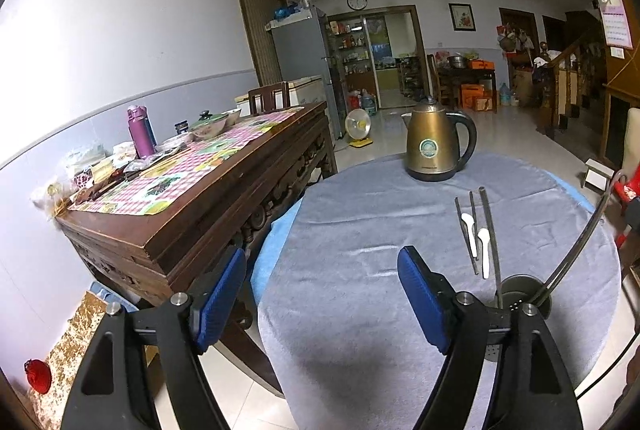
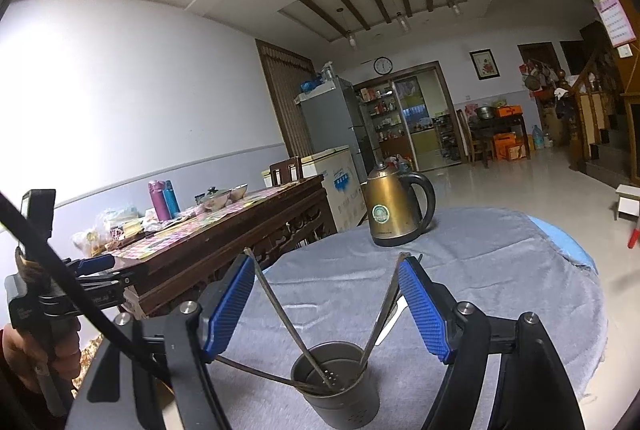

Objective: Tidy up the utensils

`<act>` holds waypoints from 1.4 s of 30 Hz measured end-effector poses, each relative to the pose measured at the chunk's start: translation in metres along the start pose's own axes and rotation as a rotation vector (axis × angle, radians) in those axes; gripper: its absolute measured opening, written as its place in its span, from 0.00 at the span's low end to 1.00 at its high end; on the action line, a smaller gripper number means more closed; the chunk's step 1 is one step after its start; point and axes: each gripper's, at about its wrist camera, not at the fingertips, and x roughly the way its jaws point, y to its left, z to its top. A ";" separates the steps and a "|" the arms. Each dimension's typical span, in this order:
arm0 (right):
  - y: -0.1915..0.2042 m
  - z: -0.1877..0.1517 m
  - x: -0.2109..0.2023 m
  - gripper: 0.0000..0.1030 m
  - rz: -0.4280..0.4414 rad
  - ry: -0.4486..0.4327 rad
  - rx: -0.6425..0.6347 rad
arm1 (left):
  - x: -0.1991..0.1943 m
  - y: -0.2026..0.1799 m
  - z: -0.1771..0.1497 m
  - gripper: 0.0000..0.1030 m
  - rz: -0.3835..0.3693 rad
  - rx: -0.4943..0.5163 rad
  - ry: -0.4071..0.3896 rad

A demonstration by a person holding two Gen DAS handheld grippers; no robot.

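A metal utensil cup (image 2: 340, 386) stands on the round table's grey cloth (image 2: 500, 290), between and just below my open right gripper (image 2: 326, 310). Several metal chopsticks (image 2: 280, 310) lean in the cup. In the left wrist view the cup (image 1: 520, 290) shows behind my right finger, one chopstick (image 1: 491, 238) rising from it. Two chopsticks (image 1: 466, 234) and two white spoons (image 1: 485, 250) lie on the cloth beyond it. My left gripper (image 1: 320, 302) is open and empty, over the table's left part; it also shows in the right wrist view (image 2: 92, 266).
A gold electric kettle (image 1: 436, 144) stands at the table's far side. A long wooden table (image 1: 192, 190) with bottles, bowls and packets stands close on the left. A cable (image 1: 576, 250) arcs over the table's right side. A fan stands on the floor beyond.
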 end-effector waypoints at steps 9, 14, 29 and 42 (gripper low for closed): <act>0.005 -0.005 0.009 0.75 0.007 0.024 -0.003 | 0.015 0.011 -0.007 0.77 0.021 -0.021 0.046; 0.008 -0.008 0.011 0.75 0.021 0.039 -0.010 | 0.022 0.014 -0.012 0.77 0.033 -0.030 0.074; 0.004 -0.009 0.008 0.75 0.008 0.028 -0.004 | 0.034 0.013 -0.018 0.77 0.046 -0.025 0.113; -0.030 0.001 0.006 0.75 -0.054 0.043 0.053 | 0.055 0.005 -0.026 0.77 0.018 -0.019 0.203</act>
